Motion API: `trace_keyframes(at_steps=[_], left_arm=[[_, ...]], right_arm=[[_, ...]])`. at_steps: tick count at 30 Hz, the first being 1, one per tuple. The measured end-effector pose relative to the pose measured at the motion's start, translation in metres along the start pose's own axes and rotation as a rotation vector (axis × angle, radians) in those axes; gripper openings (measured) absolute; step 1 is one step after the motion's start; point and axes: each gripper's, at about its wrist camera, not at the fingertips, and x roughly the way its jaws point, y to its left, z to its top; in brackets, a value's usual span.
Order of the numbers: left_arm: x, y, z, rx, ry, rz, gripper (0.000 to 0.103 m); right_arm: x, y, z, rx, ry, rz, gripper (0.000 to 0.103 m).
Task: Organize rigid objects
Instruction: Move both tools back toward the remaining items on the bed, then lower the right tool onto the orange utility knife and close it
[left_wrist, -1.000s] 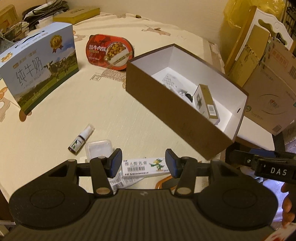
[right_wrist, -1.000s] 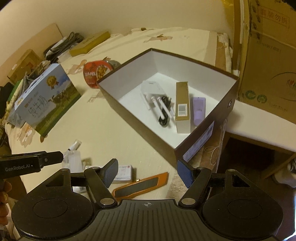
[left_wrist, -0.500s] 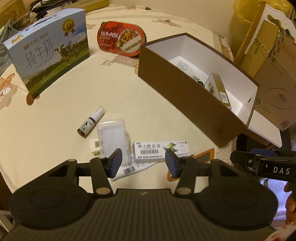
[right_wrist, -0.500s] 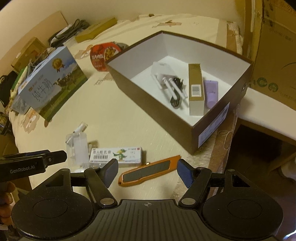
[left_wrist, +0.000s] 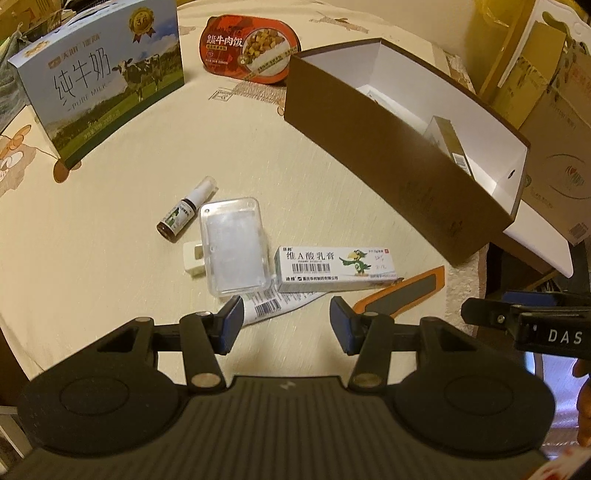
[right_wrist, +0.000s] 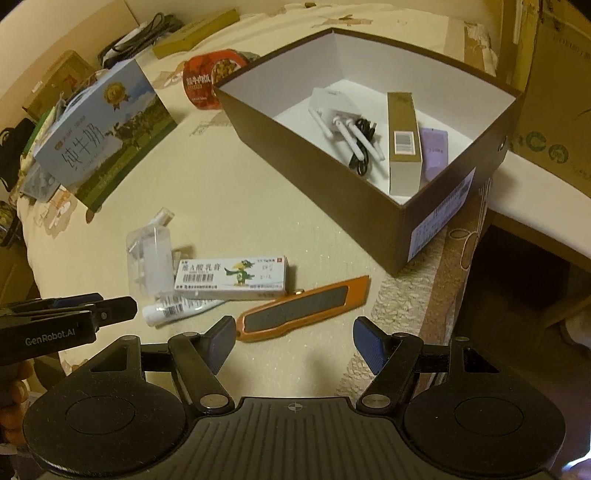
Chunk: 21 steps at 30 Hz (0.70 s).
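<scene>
Partly hidden tube (left_wrist: 273, 303) beneath ointment carton (left_wrist: 332, 268)

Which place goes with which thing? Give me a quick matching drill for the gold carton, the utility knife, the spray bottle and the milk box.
Things:
1. gold carton
2. utility knife
3. spray bottle
4. milk box

Places:
A. lying beside the clear case
B. inside the brown box
C. standing upright at the far left
D. flat near the table edge

Pairs: 1-B, 2-D, 3-A, 4-C
</scene>
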Motion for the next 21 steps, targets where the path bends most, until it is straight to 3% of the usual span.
trace_keyframes(at_steps=[15, 21], left_arm=[[0.016, 0.010, -0.013, -0.005, 0.029, 0.030, 0.047], [0.022, 0.017, -0.017, -0.016, 0.038, 0.046, 0.047]], right_arm=[[0.024, -0.007, -0.009, -0.006, 0.039, -0.017, 0.067], [0.046, -0.008, -0.007, 0.051, 0.075, -0.006, 0.067]])
